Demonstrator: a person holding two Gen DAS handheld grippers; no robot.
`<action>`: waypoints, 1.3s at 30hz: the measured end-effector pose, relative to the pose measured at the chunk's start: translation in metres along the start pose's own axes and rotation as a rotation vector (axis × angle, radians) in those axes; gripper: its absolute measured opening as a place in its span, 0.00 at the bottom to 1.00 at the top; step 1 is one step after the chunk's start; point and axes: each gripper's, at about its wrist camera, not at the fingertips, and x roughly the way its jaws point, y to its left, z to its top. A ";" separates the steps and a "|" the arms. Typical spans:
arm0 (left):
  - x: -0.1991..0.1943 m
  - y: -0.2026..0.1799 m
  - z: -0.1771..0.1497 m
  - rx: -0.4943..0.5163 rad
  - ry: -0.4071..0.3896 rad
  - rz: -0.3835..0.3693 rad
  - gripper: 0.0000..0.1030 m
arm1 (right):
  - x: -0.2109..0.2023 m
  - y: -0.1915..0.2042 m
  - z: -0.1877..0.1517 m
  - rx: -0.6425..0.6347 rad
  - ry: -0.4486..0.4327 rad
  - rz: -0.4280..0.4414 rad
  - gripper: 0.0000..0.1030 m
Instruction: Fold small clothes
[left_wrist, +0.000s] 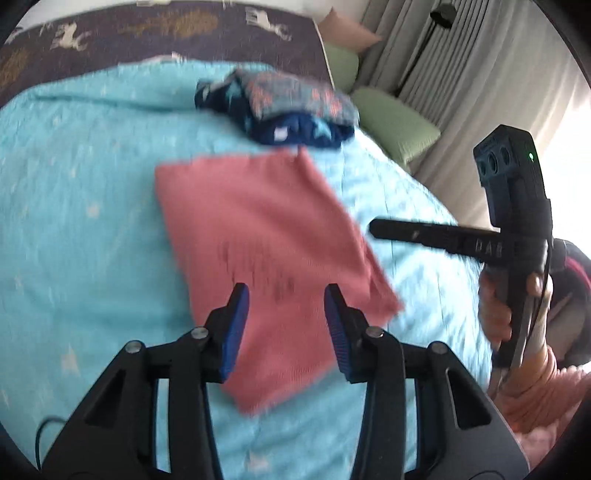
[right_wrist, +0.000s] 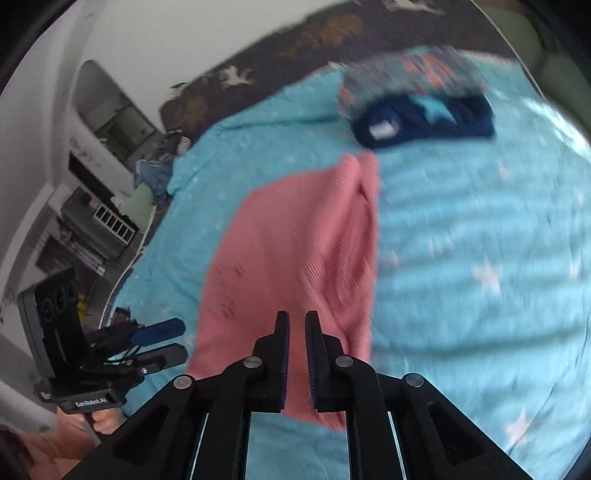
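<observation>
One pink cloth (left_wrist: 258, 236), folded flat into a neat shape, in the middle of the blue star blanket (left_wrist: 74, 192). Just past its far edge, a small pile of folded clothes (left_wrist: 280, 107), dark blue with stars below, grey with pink spots on top. Above the near end of the pink cloth, the left gripper (left_wrist: 286, 306), jaws partly apart, nothing between the blue pads. Off to the right side of the cloth, the right gripper (right_wrist: 297, 332), jaws almost closed with only a thin gap, holding nothing. Beyond the blanket, a dark cover with white animals (left_wrist: 155, 33). Green pillows (left_wrist: 395, 125) and grey curtains (left_wrist: 461, 66) further off.
</observation>
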 end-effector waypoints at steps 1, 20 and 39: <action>0.005 0.002 0.006 -0.007 -0.001 -0.004 0.43 | 0.006 0.004 0.009 -0.018 0.000 0.005 0.10; 0.063 0.018 0.001 -0.027 0.090 0.019 0.61 | 0.039 -0.074 0.064 0.147 -0.023 -0.035 0.36; 0.064 0.008 -0.002 0.026 0.081 0.069 0.66 | 0.068 -0.110 0.075 0.243 -0.056 -0.204 0.06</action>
